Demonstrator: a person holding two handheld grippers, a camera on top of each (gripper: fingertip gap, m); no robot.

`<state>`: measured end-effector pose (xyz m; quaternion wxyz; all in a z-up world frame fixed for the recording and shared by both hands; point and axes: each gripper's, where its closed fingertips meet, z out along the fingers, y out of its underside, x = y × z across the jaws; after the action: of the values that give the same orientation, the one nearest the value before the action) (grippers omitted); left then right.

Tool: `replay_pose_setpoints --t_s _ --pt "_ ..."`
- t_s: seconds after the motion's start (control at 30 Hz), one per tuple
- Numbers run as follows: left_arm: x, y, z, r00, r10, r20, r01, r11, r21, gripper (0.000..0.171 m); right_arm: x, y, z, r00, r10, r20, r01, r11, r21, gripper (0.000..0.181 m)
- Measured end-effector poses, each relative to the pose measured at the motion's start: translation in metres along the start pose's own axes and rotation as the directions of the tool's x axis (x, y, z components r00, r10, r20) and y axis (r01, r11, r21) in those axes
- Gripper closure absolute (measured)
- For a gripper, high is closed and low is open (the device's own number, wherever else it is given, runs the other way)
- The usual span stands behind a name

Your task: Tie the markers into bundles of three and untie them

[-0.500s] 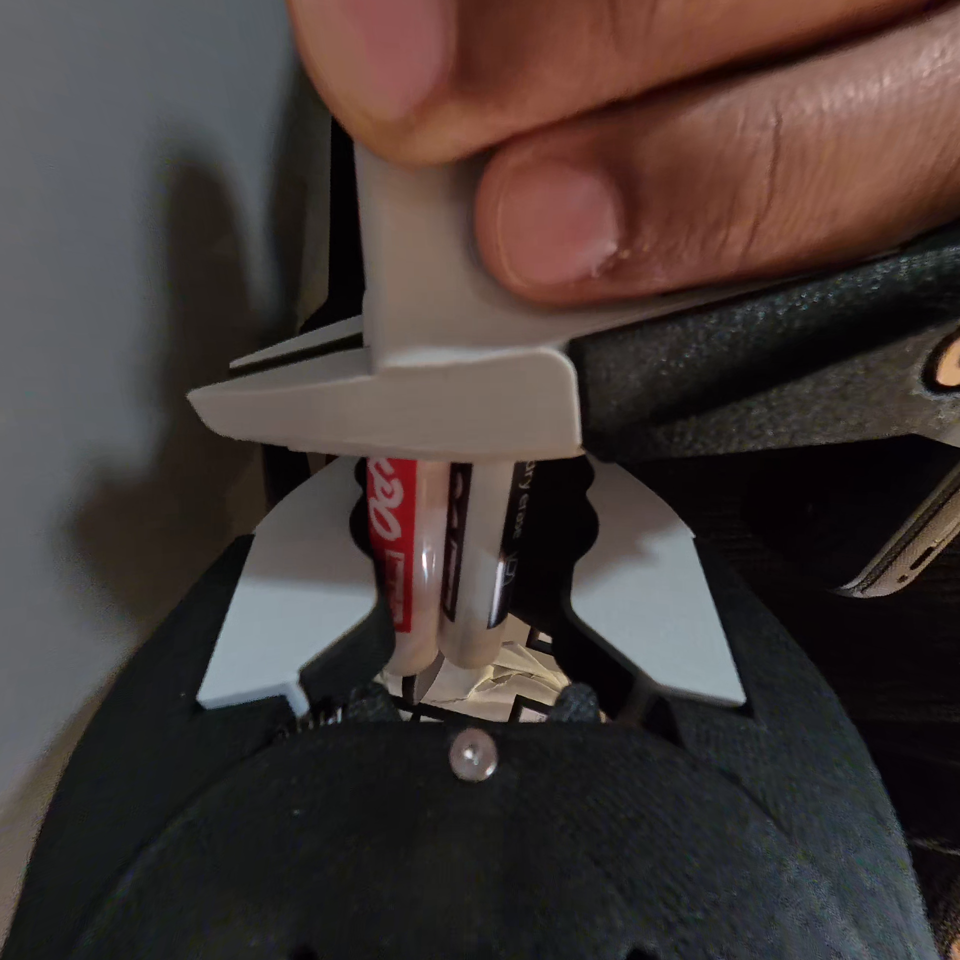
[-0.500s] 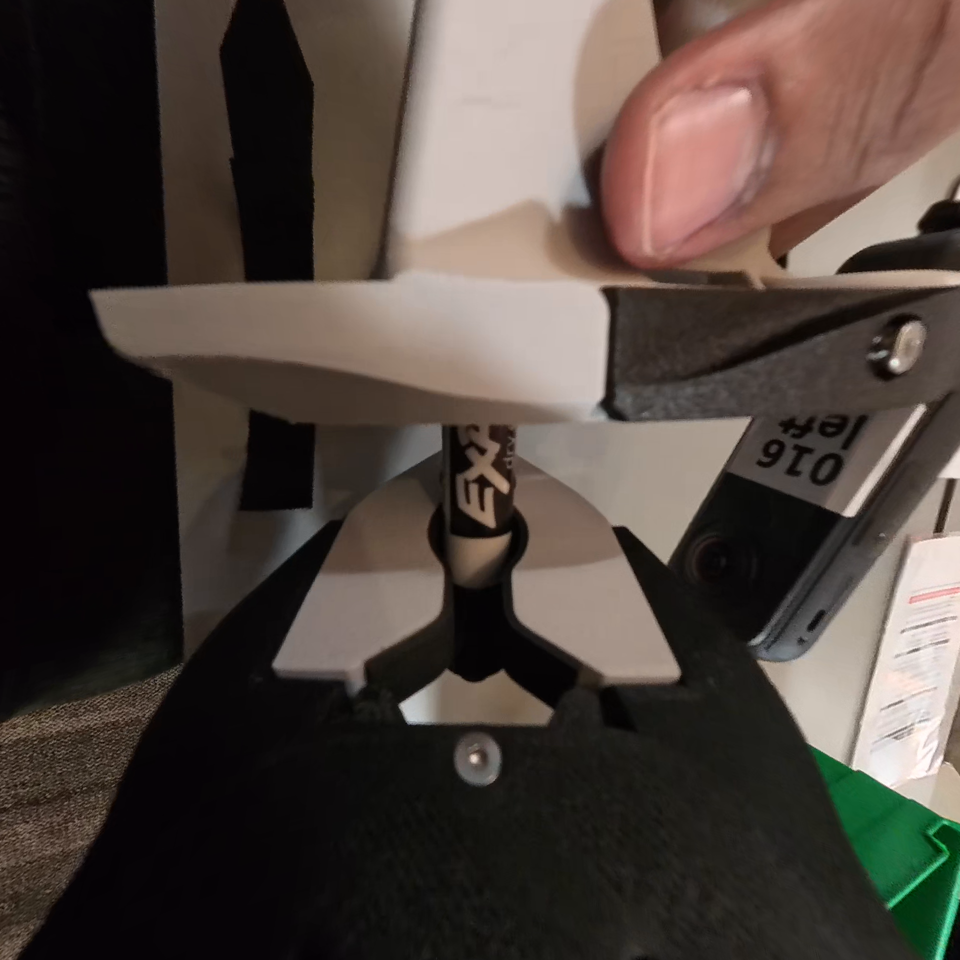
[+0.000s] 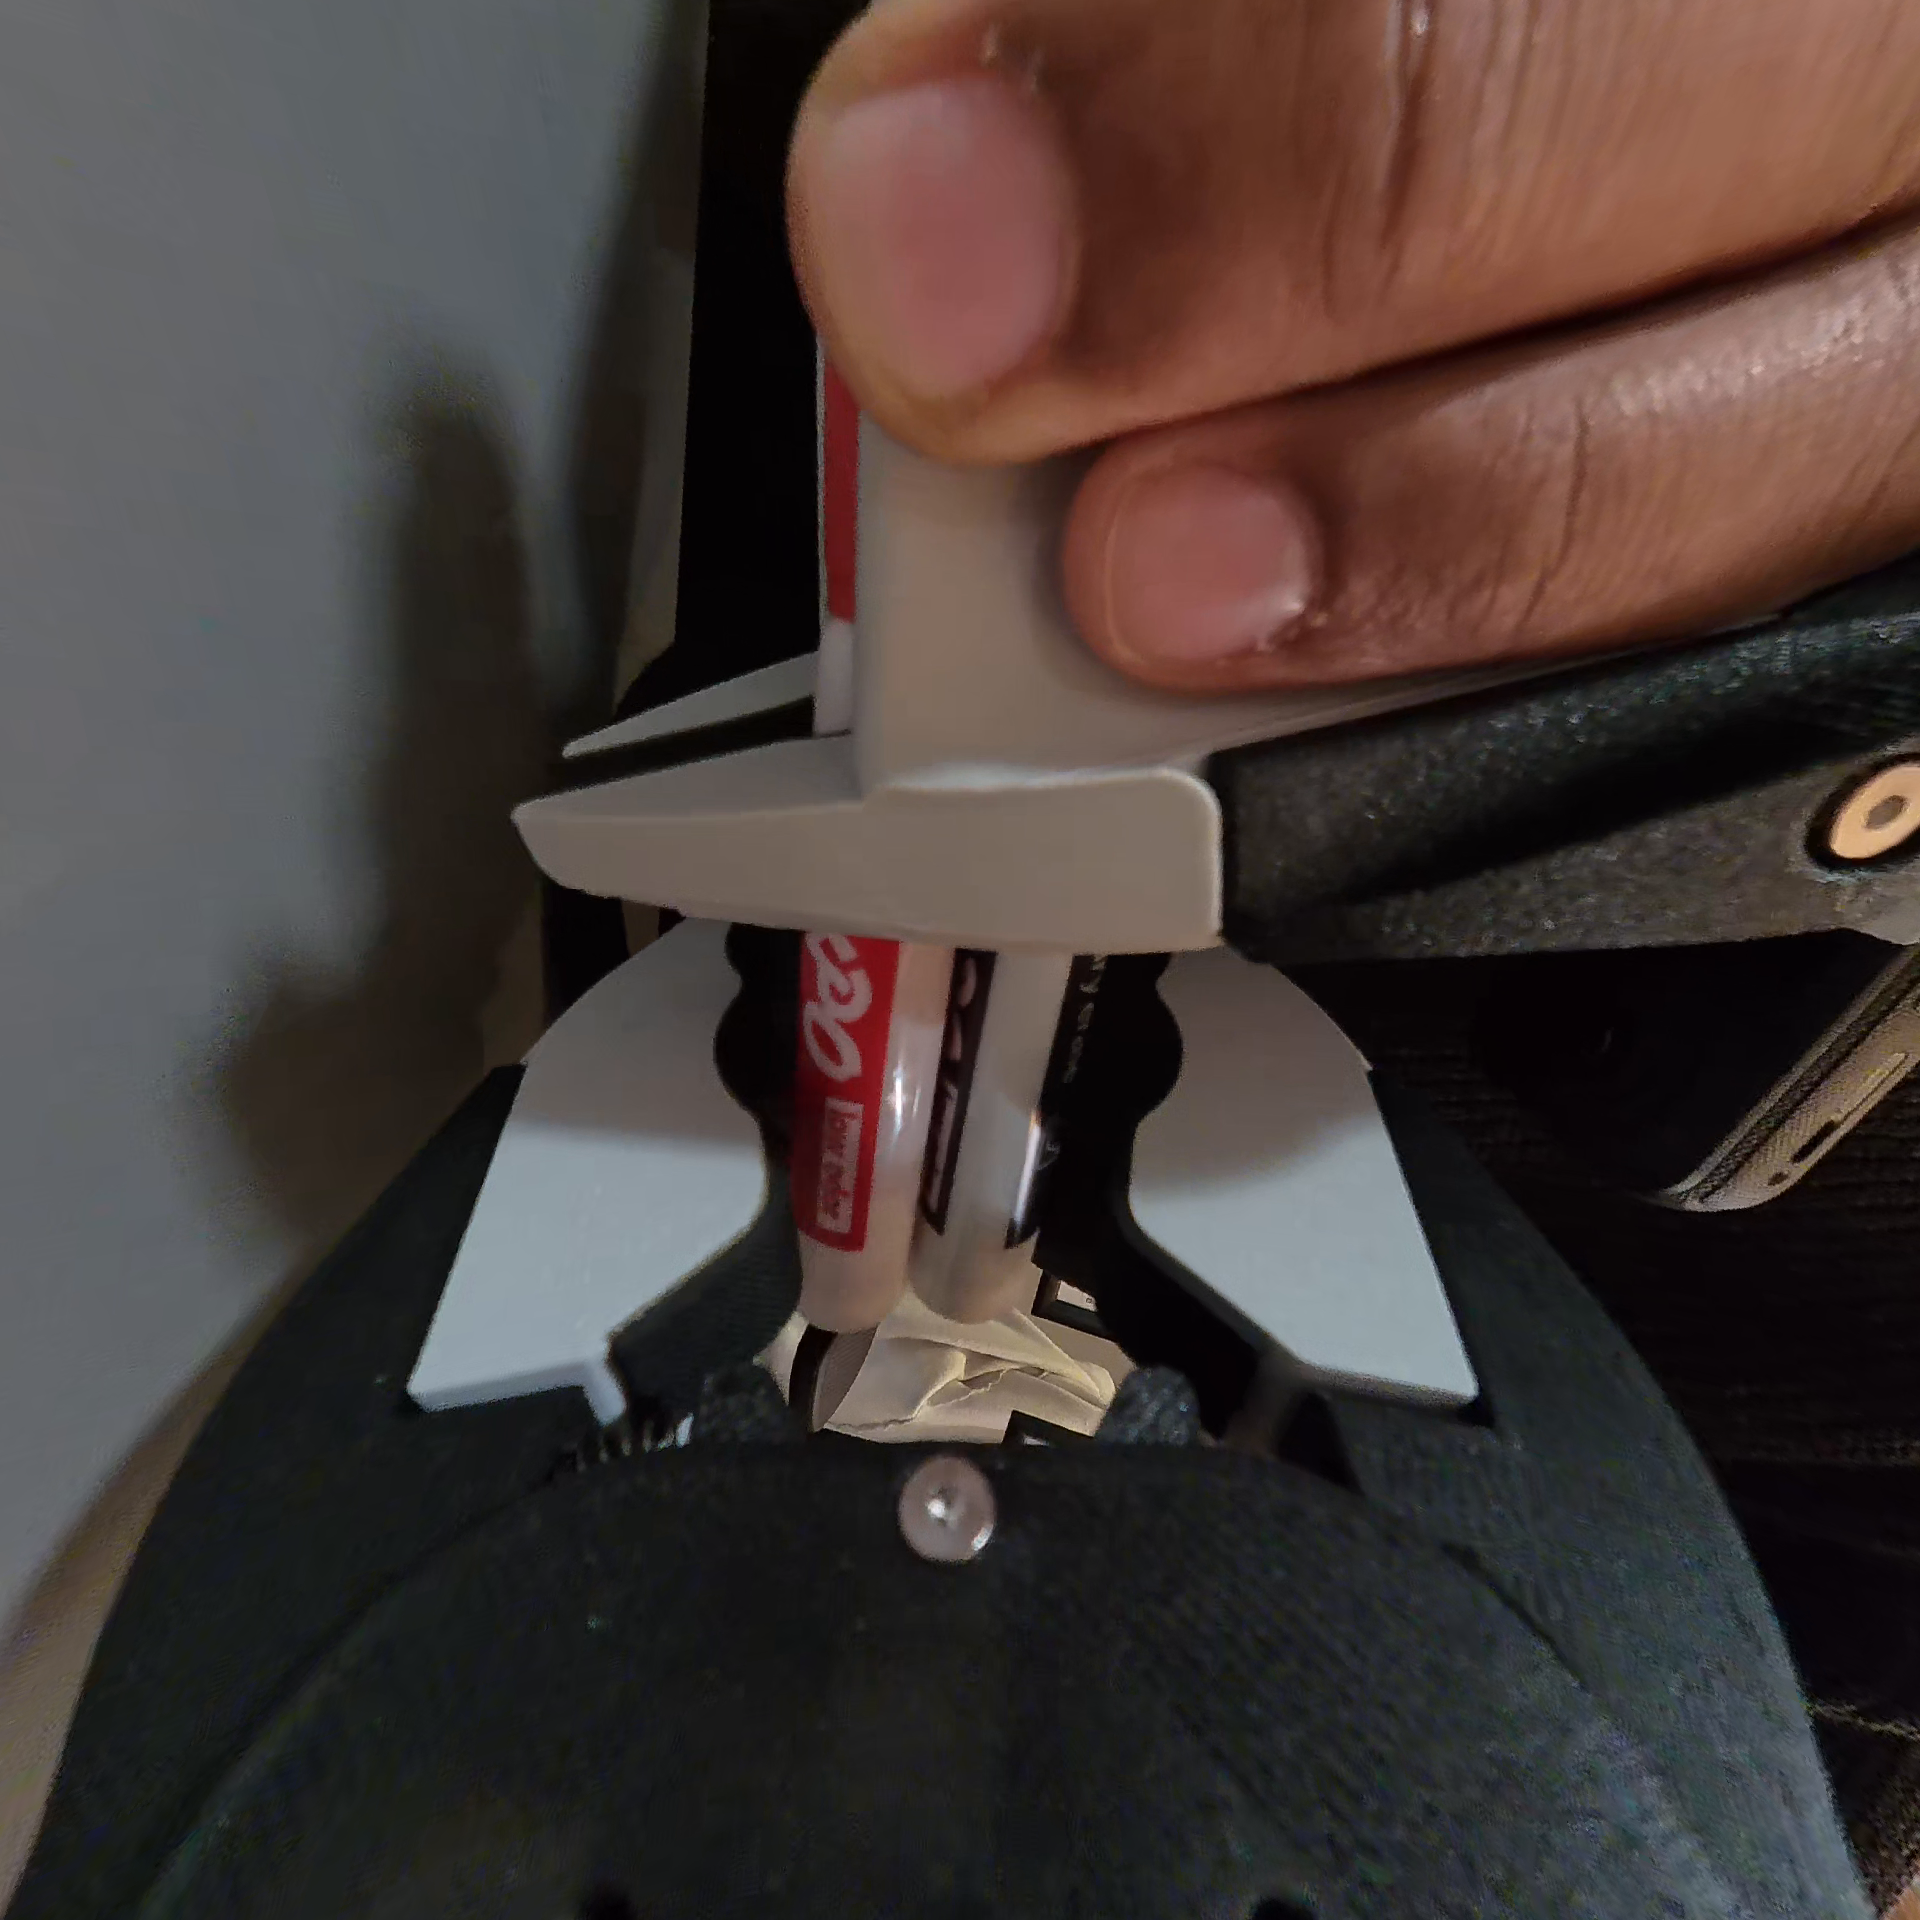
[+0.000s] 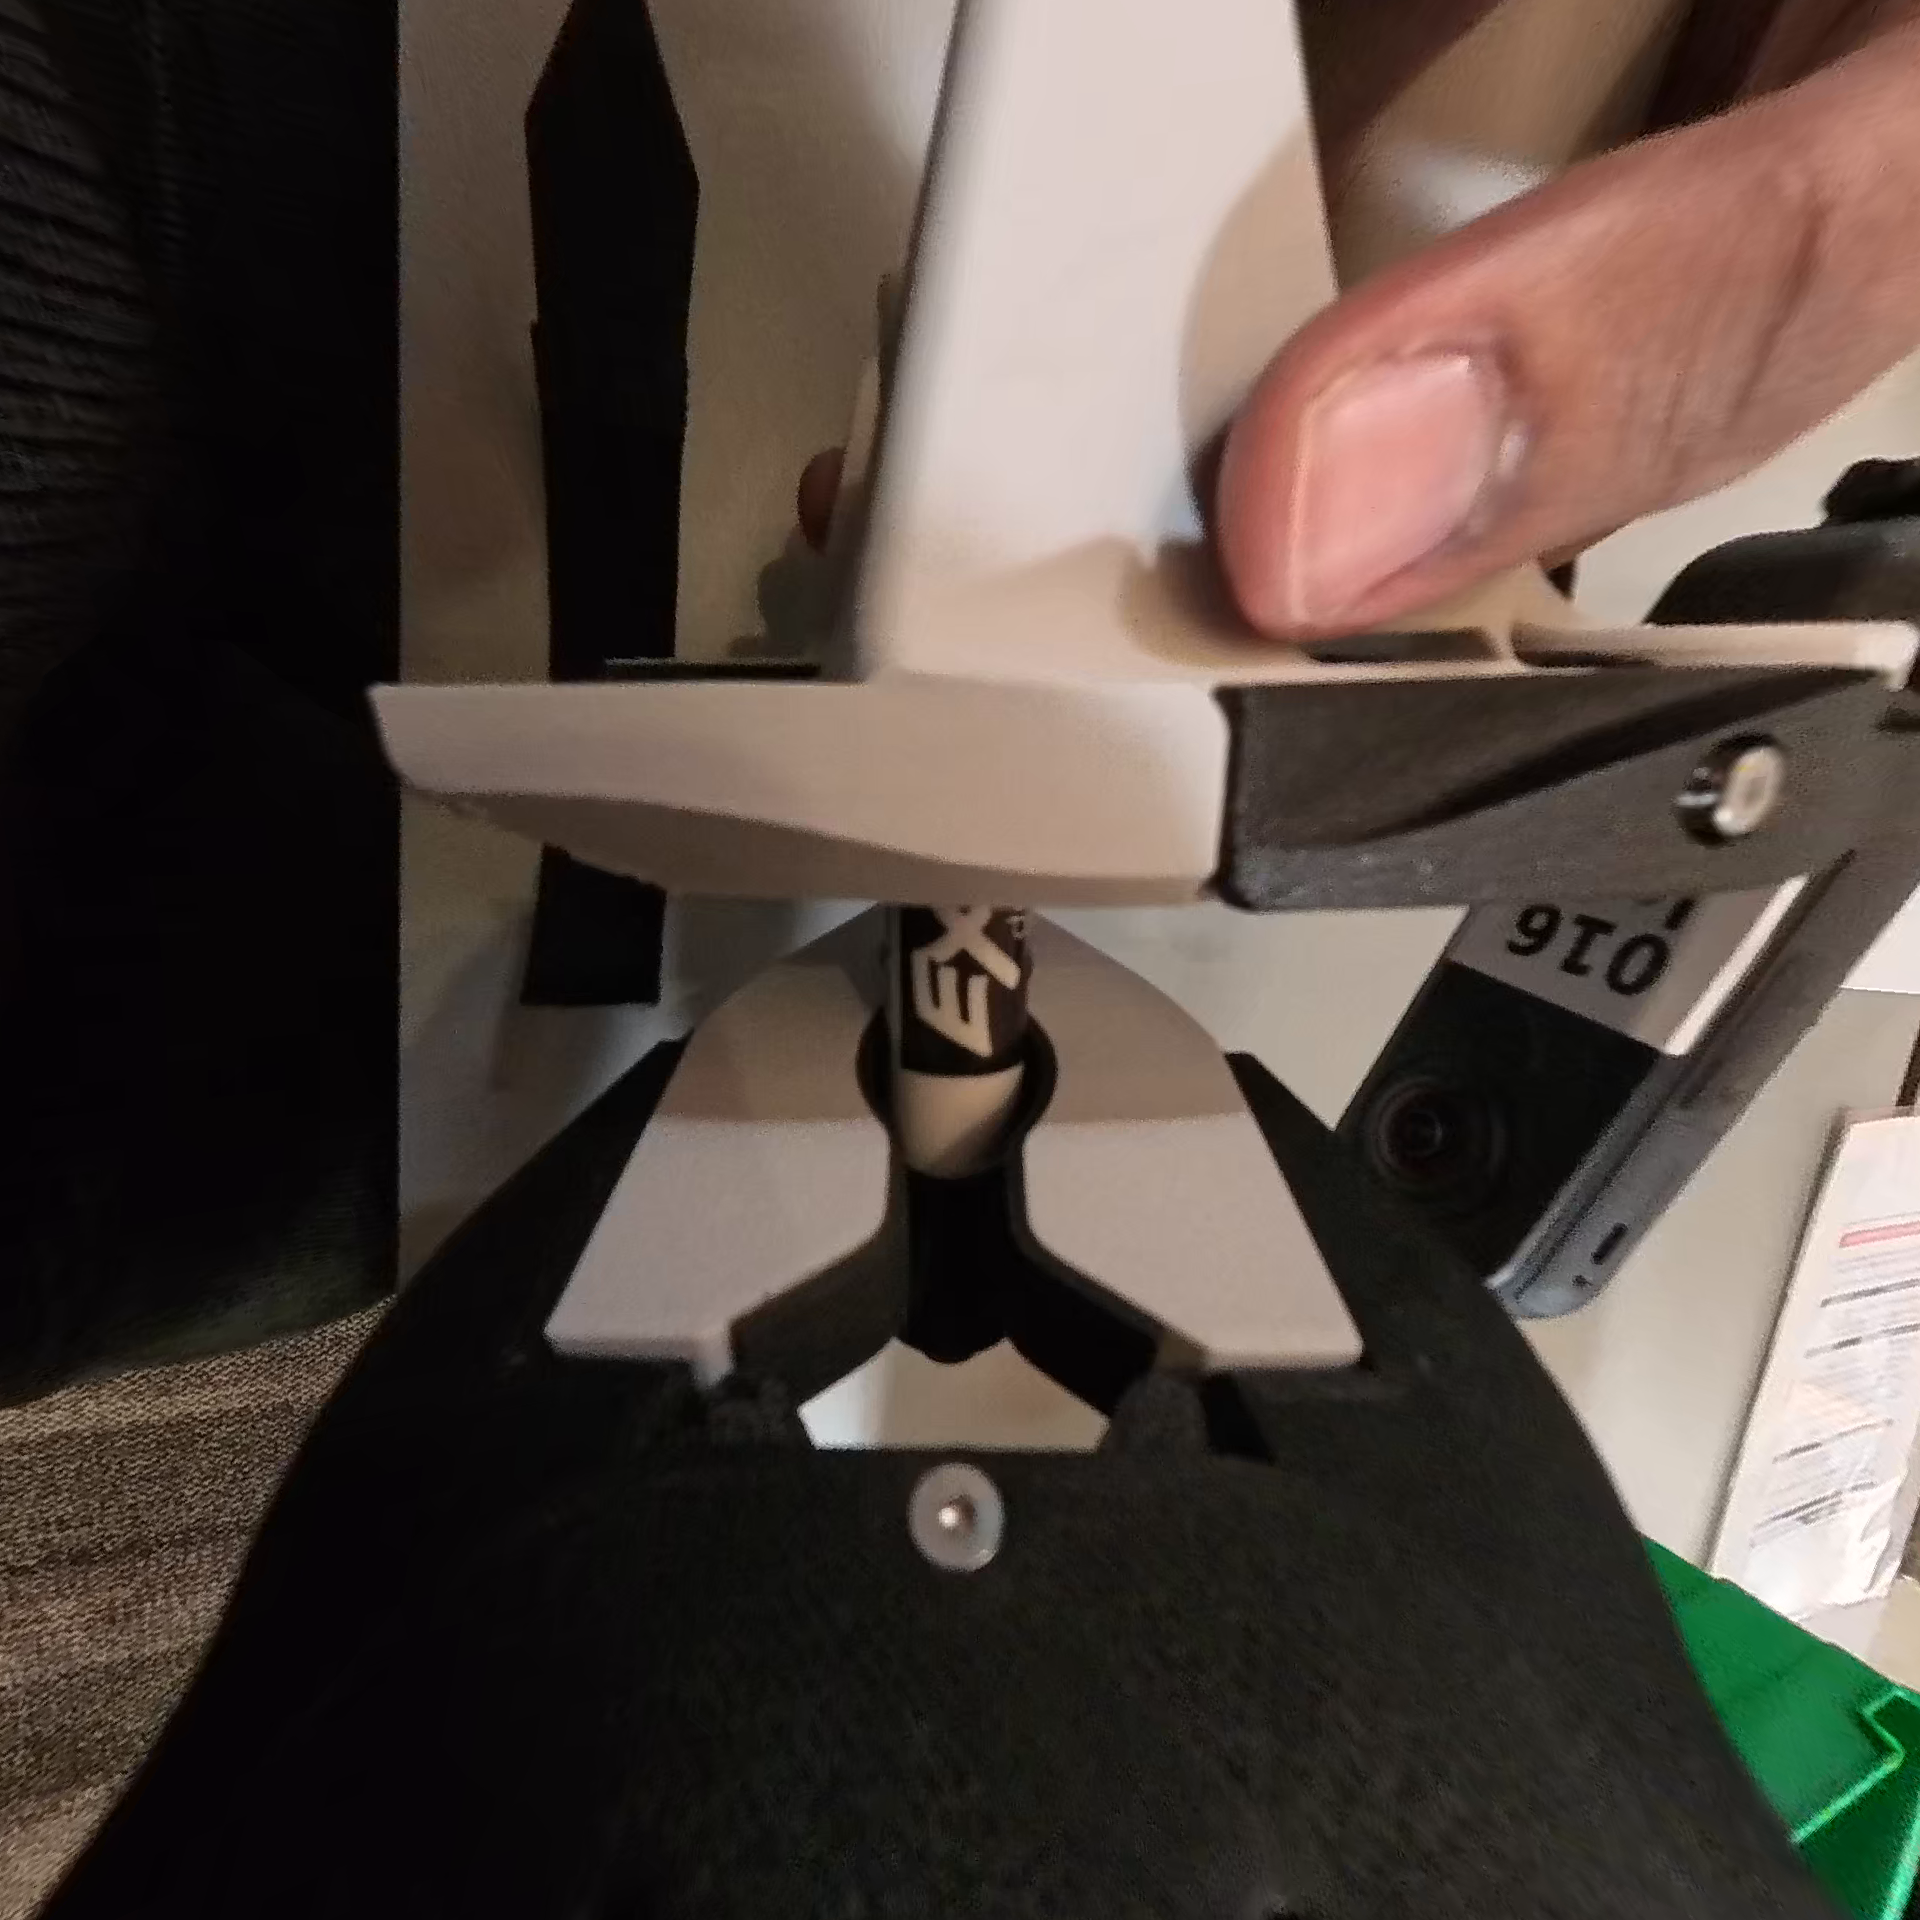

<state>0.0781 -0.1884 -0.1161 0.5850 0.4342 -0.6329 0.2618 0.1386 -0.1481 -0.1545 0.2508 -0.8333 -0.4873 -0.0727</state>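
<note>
The left claw [image 3: 940, 1081] pinches two markers side by side — a red-labelled marker [image 3: 847, 1122] on the left and a black-labelled marker [image 3: 987, 1132] touching it on the right, both running away from the camera between the pale fingers [image 3: 613, 1174]. The right claw [image 4: 961, 1081] is pressed onto a single black marker [image 4: 961, 1029], gripped near its white end. Directly beyond each claw, the other gripper crosses the view — a person's hand [image 3: 1403, 312] wrapped around it.
</note>
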Motion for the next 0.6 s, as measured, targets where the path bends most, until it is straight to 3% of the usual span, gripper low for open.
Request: replay_pose_setpoints --t_s 0.6 --pt "-0.005 0.001 0.012 0.997 0.013 0.081 -0.011 1.0 -0.027 0.107 -0.007 0.0 -0.002 0.998 0.007 0.057 -0.007 1.0 -0.001 0.167"
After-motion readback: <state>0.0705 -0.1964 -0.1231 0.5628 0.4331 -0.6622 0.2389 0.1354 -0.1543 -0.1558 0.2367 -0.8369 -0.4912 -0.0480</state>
